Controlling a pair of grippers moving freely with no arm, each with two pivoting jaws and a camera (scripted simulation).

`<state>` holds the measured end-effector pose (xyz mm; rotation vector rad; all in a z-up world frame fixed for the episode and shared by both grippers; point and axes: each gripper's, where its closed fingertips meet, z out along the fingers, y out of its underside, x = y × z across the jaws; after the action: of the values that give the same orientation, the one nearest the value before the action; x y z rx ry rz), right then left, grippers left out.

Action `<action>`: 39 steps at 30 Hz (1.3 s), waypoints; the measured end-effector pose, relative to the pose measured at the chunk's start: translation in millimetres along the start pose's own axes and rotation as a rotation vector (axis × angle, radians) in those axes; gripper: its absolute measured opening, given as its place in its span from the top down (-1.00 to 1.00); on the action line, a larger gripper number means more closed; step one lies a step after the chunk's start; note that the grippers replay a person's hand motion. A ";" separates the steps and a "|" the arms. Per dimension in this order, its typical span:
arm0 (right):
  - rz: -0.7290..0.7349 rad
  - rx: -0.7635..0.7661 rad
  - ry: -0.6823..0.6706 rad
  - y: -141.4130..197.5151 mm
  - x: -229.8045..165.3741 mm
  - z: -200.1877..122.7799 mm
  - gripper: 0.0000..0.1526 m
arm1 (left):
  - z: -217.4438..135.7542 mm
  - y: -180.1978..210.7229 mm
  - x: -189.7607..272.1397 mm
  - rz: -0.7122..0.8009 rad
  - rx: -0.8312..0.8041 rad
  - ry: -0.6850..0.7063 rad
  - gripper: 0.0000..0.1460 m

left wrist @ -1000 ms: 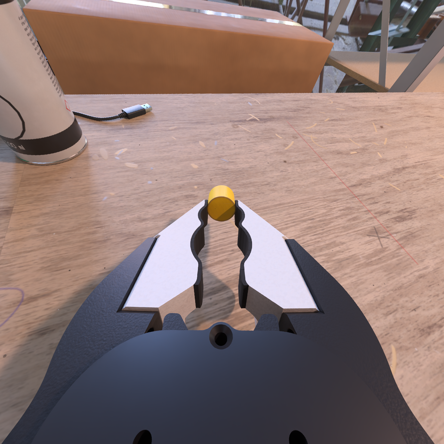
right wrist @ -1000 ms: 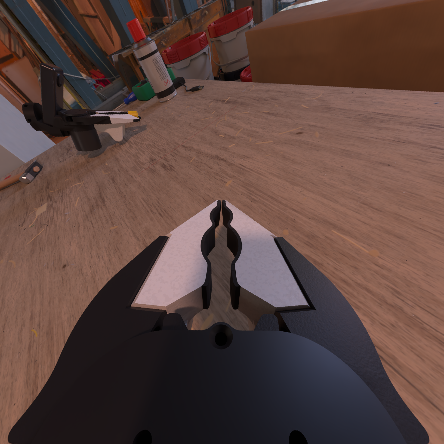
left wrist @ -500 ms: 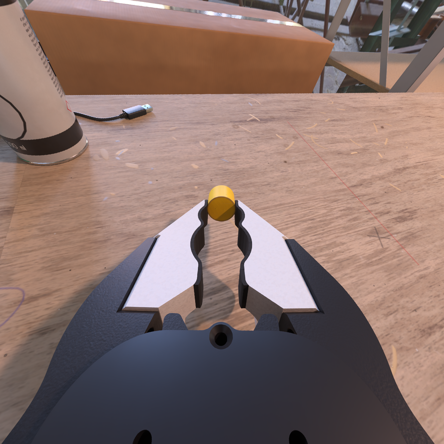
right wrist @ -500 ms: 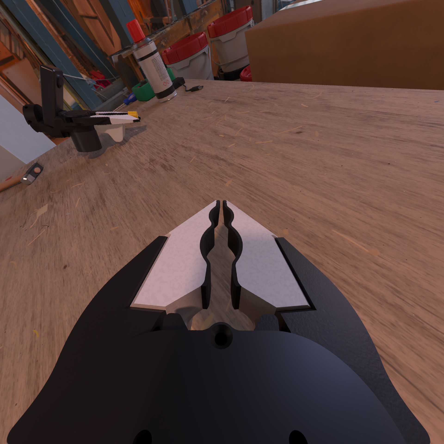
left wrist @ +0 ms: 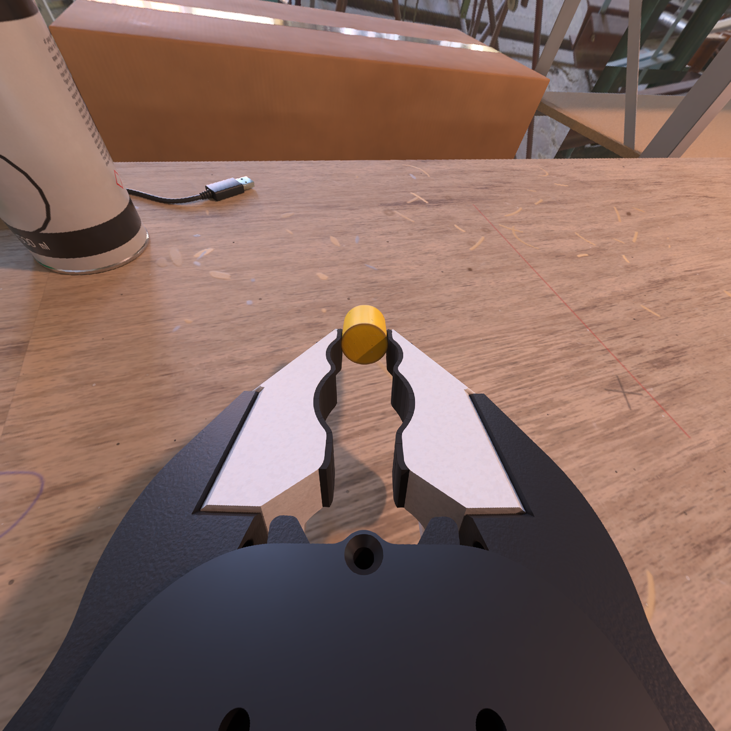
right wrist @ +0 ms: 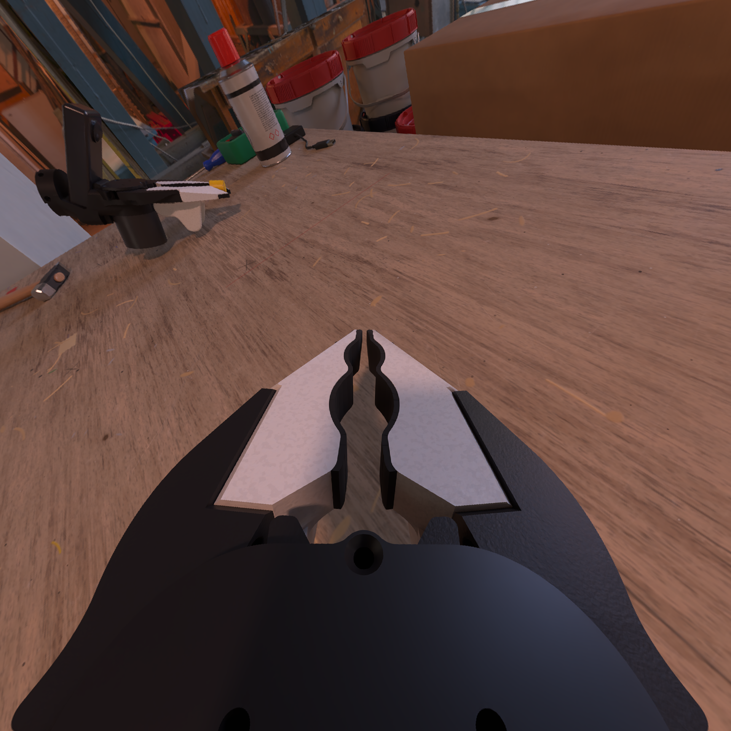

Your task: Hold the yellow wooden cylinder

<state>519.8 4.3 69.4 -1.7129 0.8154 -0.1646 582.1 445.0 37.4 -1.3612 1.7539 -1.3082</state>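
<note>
The yellow wooden cylinder [left wrist: 364,336] lies on its side between the tips of my left gripper [left wrist: 364,343], which is shut on it and holds it just above the wooden table [left wrist: 514,316]. In the right wrist view the left gripper [right wrist: 216,189] shows far off at the left with the yellow cylinder [right wrist: 216,184] at its tips. My right gripper [right wrist: 364,336] is shut and empty, low over the table [right wrist: 514,277], well apart from the cylinder.
A white spray can [left wrist: 59,178] stands at the near left, a black USB cable [left wrist: 221,190] beside it. A large cardboard box [left wrist: 296,91] lines the far edge. A hammer [right wrist: 43,286], green object [right wrist: 235,147] and red-lidded buckets [right wrist: 312,93] show in the right wrist view.
Almost nothing: the left view has shifted very slightly, so the spray can sits a touch further right. The grip on the cylinder is unchanged. The right gripper has not moved.
</note>
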 end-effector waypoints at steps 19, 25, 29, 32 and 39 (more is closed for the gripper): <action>-0.017 -0.022 0.014 2.8 0.8 1.7 0.97 | -6.8 -5.8 4.8 -0.009 0.074 0.058 0.71; 0.000 -0.009 0.010 1.2 2.0 0.5 1.00 | -5.8 -5.5 3.8 -0.008 0.066 0.048 0.71; 0.010 -0.007 0.006 0.9 2.4 0.3 0.99 | -5.7 -5.6 3.1 -0.009 0.067 0.041 0.71; 0.012 -0.010 0.006 1.2 2.5 0.6 0.99 | -5.5 -5.5 3.1 -0.008 0.064 0.041 0.71; 0.021 -0.007 0.005 0.9 2.6 0.7 1.00 | -5.3 -5.6 2.8 -0.009 0.064 0.039 0.71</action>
<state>521.7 3.3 67.5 -1.7105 0.8386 -0.1521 578.8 444.3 44.8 -1.3185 1.7182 -1.3925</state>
